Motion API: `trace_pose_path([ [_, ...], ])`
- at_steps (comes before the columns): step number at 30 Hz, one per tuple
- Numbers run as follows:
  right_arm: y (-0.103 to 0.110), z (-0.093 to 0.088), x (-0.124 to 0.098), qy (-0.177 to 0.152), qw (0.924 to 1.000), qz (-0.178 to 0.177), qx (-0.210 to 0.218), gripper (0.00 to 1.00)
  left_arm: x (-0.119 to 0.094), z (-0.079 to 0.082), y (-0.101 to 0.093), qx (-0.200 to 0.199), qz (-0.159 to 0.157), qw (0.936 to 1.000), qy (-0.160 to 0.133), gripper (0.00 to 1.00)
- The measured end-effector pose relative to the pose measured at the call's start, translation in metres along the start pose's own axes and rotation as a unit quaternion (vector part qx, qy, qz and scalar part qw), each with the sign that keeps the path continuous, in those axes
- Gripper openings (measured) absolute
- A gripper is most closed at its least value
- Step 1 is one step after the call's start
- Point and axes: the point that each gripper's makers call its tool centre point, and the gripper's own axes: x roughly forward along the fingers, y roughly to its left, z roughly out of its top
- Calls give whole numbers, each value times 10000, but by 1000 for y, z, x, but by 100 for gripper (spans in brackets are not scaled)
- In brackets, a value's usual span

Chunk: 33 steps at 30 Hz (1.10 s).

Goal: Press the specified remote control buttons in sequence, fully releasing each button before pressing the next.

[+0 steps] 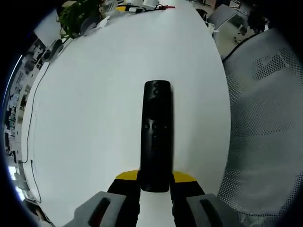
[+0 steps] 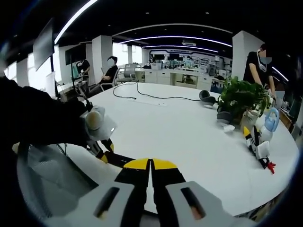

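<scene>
Remote control [image 1: 156, 137], slim black, lying lengthwise on white table [image 1: 94, 118]

White table [image 1: 94, 118]: remote [image 1: 156, 132], potted plant [image 2: 242, 97], black cable [image 2: 156, 98].

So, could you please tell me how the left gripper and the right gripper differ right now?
The left gripper is shut on the black remote control, its fingers clamping the near end; the right gripper holds nothing, its fingers pressed together. The left gripper looks down at the white table, the right gripper out across it. Both have yellow-tipped black fingers.
</scene>
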Motion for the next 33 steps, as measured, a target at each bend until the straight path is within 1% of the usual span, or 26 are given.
trace_pose_path([
  [3,4,0,1,28,9999,113,36,0,-1,-1,-7,-16,-13,9999,-100,24],
  [7,11,4,3,61,9991,394,129,0,-1,-1,-13,-76,4,9998,-176,24],
  [8,15,8,4,61,9980,574,244,0,-1,-1,-15,-110,6,9998,-194,24],
  [9,16,12,6,57,9974,700,187,0,-2,-1,-16,-124,15,9997,-208,24],
  [11,13,23,12,121,9967,770,241,0,-2,-1,-17,-194,32,9994,-283,24],
  [12,14,32,15,46,9958,868,278,0,-2,-1,-18,-219,29,9992,-318,24],
  [13,18,45,18,-61,9932,1103,361,0,-2,-2,-20,-222,25,9991,-367,24],
  [14,21,52,20,-82,9915,1224,438,0,-2,-2,-21,-217,23,9989,-406,24],
  [15,21,63,24,-152,9895,1314,578,0,-3,-2,-23,-228,20,9987,-454,24],
  [17,21,76,32,-195,9873,1412,705,0,-3,-1,-27,-247,26,9984,-507,24],
  [19,23,81,41,-108,9865,1468,712,0,-3,-1,-30,-274,40,9982,-539,24],
  [21,25,80,54,122,9859,1485,766,0,-3,0,-35,-293,45,9979,-580,24],
  [23,27,72,68,428,9847,1480,820,0,-3,0,-39,-296,44,9977,-614,24],
  [24,28,64,76,622,9833,1471,874,0,-3,1,-41,-303,42,9975,-631,24],
  [25,28,60,81,722,9821,1482,909,0,-3,1,-43,-311,42,9975,-637,24],
  [27,32,46,91,1086,9767,1538,1032,0,-3,2,-46,-339,54,9972,-658,24],
  [28,35,41,96,1148,9746,1603,1059,0,-3,2,-49,-365,62,9970,-686,24],
  [29,35,40,98,1145,9746,1604,1068,0,-4,2,-51,-376,66,9967,-713,24],
  [30,37,35,103,1236,9734,1608,1062,0,-4,3,-53,-383,73,9965,-740,24],
  [32,39,18,108,1650,9673,1595,1080,0,-4,4,-56,-442,85,9957,-813,24],
  [33,39,12,111,1783,9651,1579,1088,0,-4,4,-57,-450,89,9953,-853,24],
])
